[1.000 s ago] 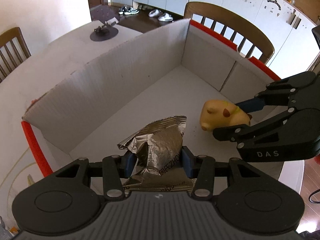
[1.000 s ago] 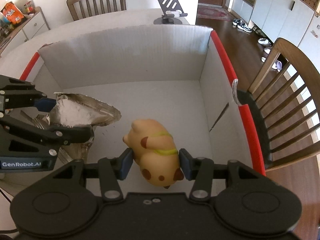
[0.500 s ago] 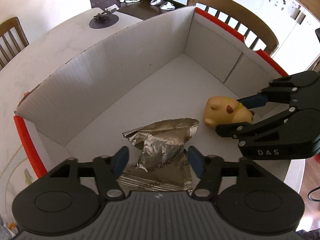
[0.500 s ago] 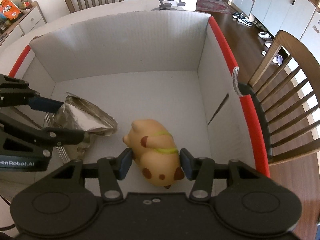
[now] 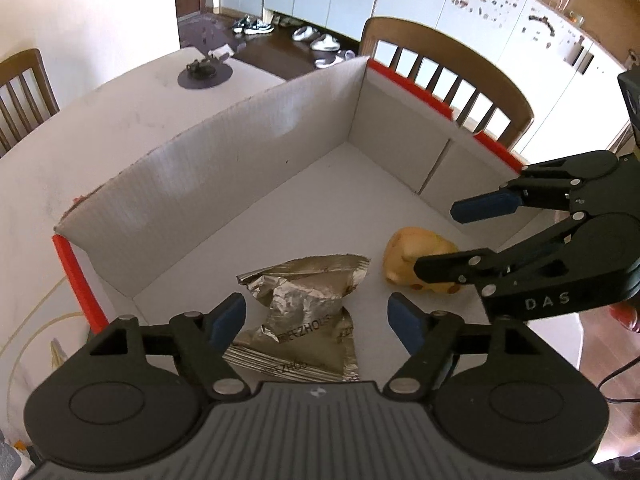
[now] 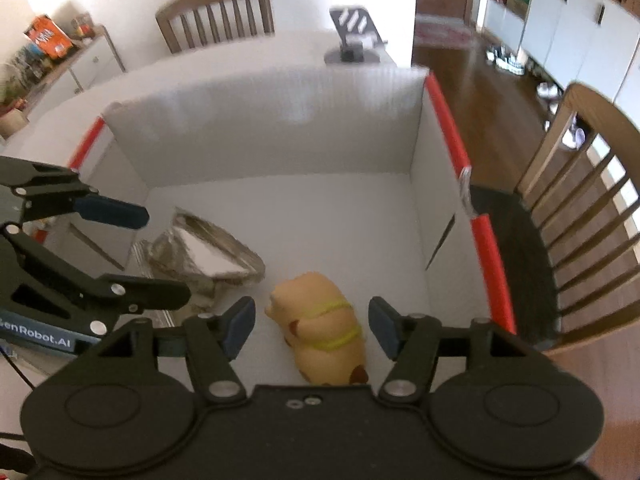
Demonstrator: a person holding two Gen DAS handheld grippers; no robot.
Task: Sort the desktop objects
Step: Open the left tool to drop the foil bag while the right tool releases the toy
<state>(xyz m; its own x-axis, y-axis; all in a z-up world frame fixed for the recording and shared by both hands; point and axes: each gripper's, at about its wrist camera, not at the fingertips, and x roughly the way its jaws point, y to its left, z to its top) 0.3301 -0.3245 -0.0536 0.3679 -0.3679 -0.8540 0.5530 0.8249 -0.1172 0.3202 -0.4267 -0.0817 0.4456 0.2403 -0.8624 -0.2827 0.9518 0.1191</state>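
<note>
Hovering over the white cardboard box (image 5: 224, 168) with the left gripper (image 5: 316, 318), blue pads (image 5: 230, 322) spread wide, touching nothing

Lying on the box floor between and just beyond those pads: crumpled silver foil packet (image 5: 308, 312), lower centre of the left wrist view; dark printing on the foil reading partly as "EEZHOUS", first letters lost in a crease; a second printed line near the lower seam too small to read

Resting on the box floor right of the packet, apart from it: yellow toy pig (image 5: 416, 254), partly covered by the lower finger of the right gripper (image 5: 452, 240)

Entering from the right edge of the left wrist view, right gripper body showing white lettering "DAS"; fingers parted, upper blue pad above the pig, lower finger in front of it

Straddling the toy pig (image 6: 320, 332) in the right wrist view, lower centre, with the right gripper (image 6: 312, 326) pads (image 6: 240, 322) spread, a visible gap on each side of the toy; yellow-green band crossing the pig's back, brown spots near its rear

Showing at the left edge of the right wrist view, left gripper (image 6: 156, 256) with white lettering "GenRobot.AI", first letter cut off by the frame; fingers parted above the foil packet (image 6: 208, 248)

Running along the box rims, red edging (image 6: 480, 240); view slightly blurred
</note>
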